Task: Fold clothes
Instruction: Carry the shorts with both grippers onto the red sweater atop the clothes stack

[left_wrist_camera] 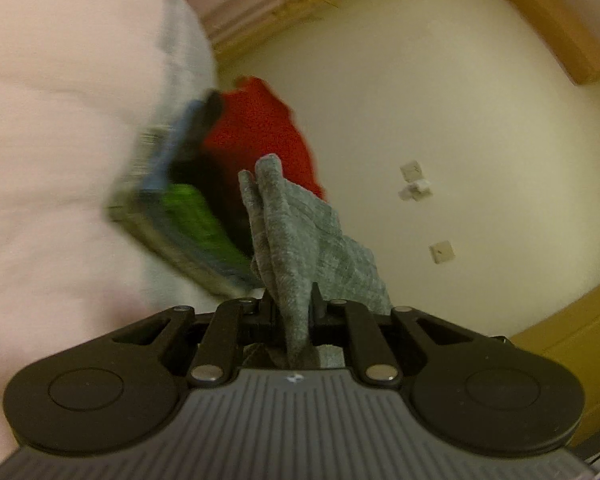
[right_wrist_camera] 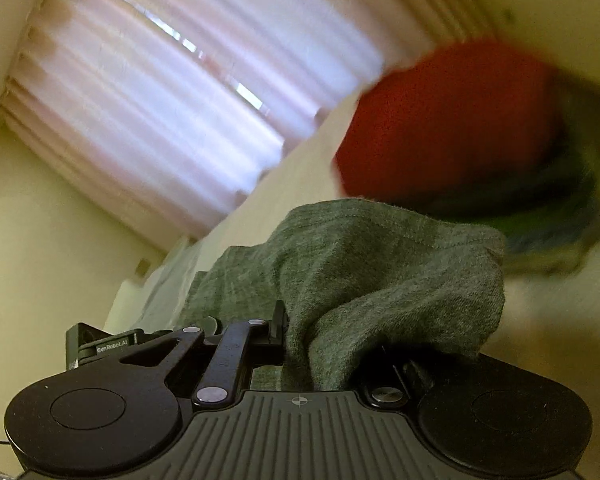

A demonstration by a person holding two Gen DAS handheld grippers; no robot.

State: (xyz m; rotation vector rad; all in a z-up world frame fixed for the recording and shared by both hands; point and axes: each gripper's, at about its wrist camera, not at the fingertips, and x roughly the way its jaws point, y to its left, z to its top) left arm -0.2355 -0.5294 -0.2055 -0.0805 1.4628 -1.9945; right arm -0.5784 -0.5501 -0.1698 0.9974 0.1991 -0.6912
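Above the bed (left_wrist_camera: 52,160), the left gripper (left_wrist_camera: 294,304) and right gripper (right_wrist_camera: 300,336) each clamp an edge of a grey garment (right_wrist_camera: 360,264), near a red garment (left_wrist_camera: 260,128); an even, taut pull should flatten it.

The right tongs (right_wrist_camera: 296,332) are clamped on a grey-green knitted garment (right_wrist_camera: 380,264), whose soft cloth bunches between the black fingers and spills over the right-hand finger, hiding it. The left-hand finger (right_wrist_camera: 278,326) shows beside the cloth. Beyond the garment lies a red fabric item (right_wrist_camera: 448,124), blurred, on top of a blurred stack of dark, green and blue clothes (right_wrist_camera: 560,208). These rest on a pale cream bed (right_wrist_camera: 284,184). Behind it hangs a pleated pinkish-white curtain (right_wrist_camera: 172,92) with daylight showing through, framed by a cream wall (right_wrist_camera: 40,248).
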